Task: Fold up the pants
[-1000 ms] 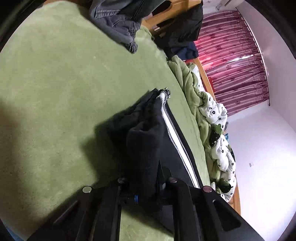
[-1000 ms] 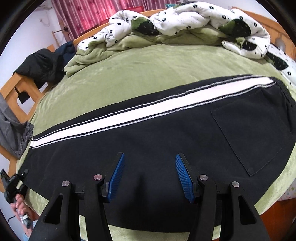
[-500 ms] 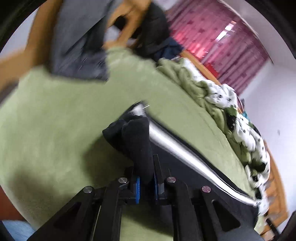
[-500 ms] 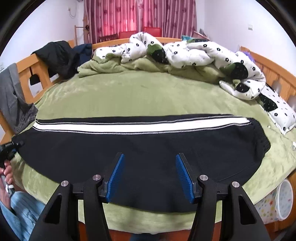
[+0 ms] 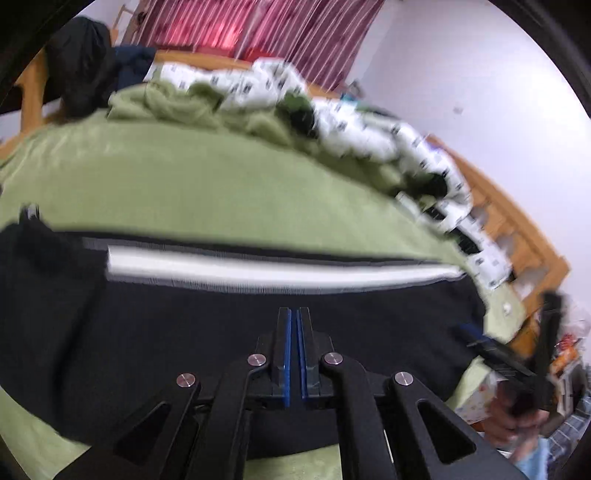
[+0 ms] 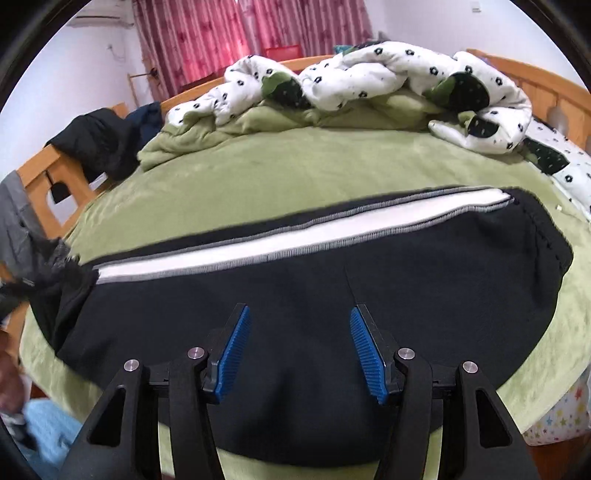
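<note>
Lying flat across the green bed [image 6: 258, 166], the black pants [image 6: 332, 280] show a white side stripe [image 6: 295, 236]; the left gripper [image 5: 294, 314] hovers above them, jaws closed on nothing; the right gripper [image 6: 299, 314] hangs over them, jaws about half open, empty.

Both wrist views are taken from the near side of the bed [image 6: 258, 173], angled downward across it toward the curtains [image 6: 207, 33]. The pants [image 5: 184, 332] [image 6: 406, 280] are shared.
</note>
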Demonstrator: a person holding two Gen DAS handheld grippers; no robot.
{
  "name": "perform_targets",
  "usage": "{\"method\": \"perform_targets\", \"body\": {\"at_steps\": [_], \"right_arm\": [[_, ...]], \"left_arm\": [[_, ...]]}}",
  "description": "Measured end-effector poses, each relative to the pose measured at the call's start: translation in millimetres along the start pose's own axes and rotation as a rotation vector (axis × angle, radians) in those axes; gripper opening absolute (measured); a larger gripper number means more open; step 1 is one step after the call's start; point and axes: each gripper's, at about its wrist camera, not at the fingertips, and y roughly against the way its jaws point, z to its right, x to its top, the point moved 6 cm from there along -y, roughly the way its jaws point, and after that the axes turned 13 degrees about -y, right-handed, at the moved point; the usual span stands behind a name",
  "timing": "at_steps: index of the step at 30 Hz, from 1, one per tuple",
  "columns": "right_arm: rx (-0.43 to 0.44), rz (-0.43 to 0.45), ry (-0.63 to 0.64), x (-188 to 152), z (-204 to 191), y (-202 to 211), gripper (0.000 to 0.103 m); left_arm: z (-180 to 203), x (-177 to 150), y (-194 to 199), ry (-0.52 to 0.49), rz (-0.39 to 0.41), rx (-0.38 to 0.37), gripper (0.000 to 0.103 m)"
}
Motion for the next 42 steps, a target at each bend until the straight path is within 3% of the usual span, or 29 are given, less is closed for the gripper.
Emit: {"method": "perform_targets", "body": {"at_steps": [3,8,9,11,12,13,16,18,20,23,26,27,29,30,31,35,37,42], "right_arm": [[-0.04,0.027,0.052,-7,3,5,0.057],[-0.041,-0.006,0.011,-9,2,-1,0.057],[-0.037,-0.005,0.009,-8,1,-1,0.057],[-0.032,-0.001,0.009,-6,-7,0,0.057],[-0.028,0.0,0.007,-5,-15,-1,0.057],[-0.023,-0.002,0.007,-6,-21,-1,0.057],[-0.018,-0.005,0.026,-9,-41,-5,0.057],[-0.015,-0.013,0.046,-16,-55,-9,0.057],[-0.01,-0.028,0.06,-24,-67,-15,0.057],[0.061,-0.095,0.072,-39,-92,-28,0.057],[0.067,-0.09,0.164,-49,-121,-31,0.057],[0.073,-0.073,0.188,-52,-129,-29,0.057],[0.085,-0.076,0.204,-57,-139,-31,0.058],[0.087,-0.091,0.197,-61,-142,-34,0.059],[0.085,-0.103,0.189,-63,-142,-37,0.059],[0.066,-0.122,0.166,-71,-135,-39,0.059],[0.056,-0.119,0.161,-71,-130,-38,0.059],[0.045,-0.117,0.145,-66,-123,-40,0.059]], "left_arm": [[-5,-23,-20,0.101,-0.073,-0.067,0.004],[-41,-42,13,0.172,-0.029,-0.002,0.005],[-55,-44,27,0.185,-0.009,0.024,0.008],[-87,-56,61,0.226,0.044,0.082,0.028],[-101,-61,73,0.249,0.067,0.118,0.046],[-121,-69,94,0.276,0.105,0.173,0.058],[-181,-94,137,0.39,0.187,0.297,0.061],[-221,-115,151,0.496,0.21,0.323,0.061],[-256,-133,150,0.599,0.181,0.325,0.061],[-299,-156,135,0.735,0.18,0.243,0.06],[-311,-150,129,0.762,0.233,0.225,0.059],[-310,-144,126,0.745,0.235,0.23,0.056],[-305,-132,115,0.709,0.21,0.234,0.033],[-308,-129,110,0.708,0.179,0.247,0.014],[-311,-125,106,0.7,0.166,0.246,0.008],[-288,-87,124,0.587,0.258,0.215,0.008],[-263,-61,127,0.524,0.315,0.138,0.008],[-208,-15,74,0.37,0.223,0.145,0.008]]}}
